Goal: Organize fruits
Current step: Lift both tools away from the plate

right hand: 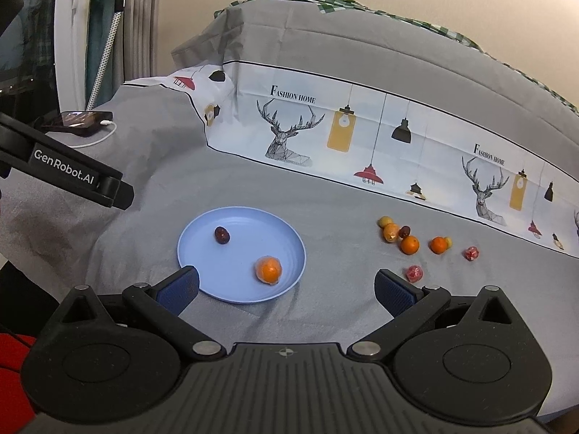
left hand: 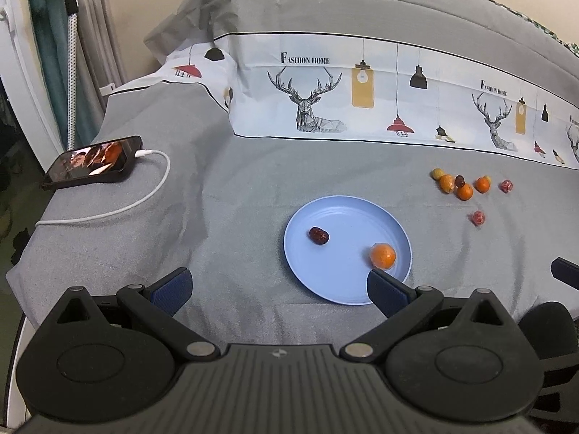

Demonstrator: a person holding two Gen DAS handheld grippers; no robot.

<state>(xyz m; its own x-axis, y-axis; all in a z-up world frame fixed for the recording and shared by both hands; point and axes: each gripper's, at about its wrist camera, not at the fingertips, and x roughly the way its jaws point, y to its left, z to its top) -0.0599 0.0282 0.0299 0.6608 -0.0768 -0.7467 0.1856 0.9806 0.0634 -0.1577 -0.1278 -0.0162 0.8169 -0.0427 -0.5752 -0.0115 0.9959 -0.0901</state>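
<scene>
A light blue plate [left hand: 336,282] [right hand: 202,242] lies on the grey bedspread. On it are a dark red date [left hand: 318,235] [right hand: 222,234] and a wrapped orange [left hand: 383,255] [right hand: 268,269]. To its right lies a loose cluster of several small fruits: oranges [left hand: 464,191] [right hand: 409,245], a date [left hand: 459,181] [right hand: 404,232] and red wrapped pieces [left hand: 478,217] [right hand: 414,273]. My left gripper [left hand: 278,285] is open and empty, just short of the plate's near left edge. My right gripper [right hand: 286,285] is open and empty, near the plate's front right edge.
A phone [left hand: 94,162] [right hand: 77,121] with a lit screen and a white charging cable [left hand: 144,195] lies at the left edge of the bed. A folded printed quilt [left hand: 362,86] [right hand: 362,137] runs across the back. The left gripper's body [right hand: 72,177] shows at the left.
</scene>
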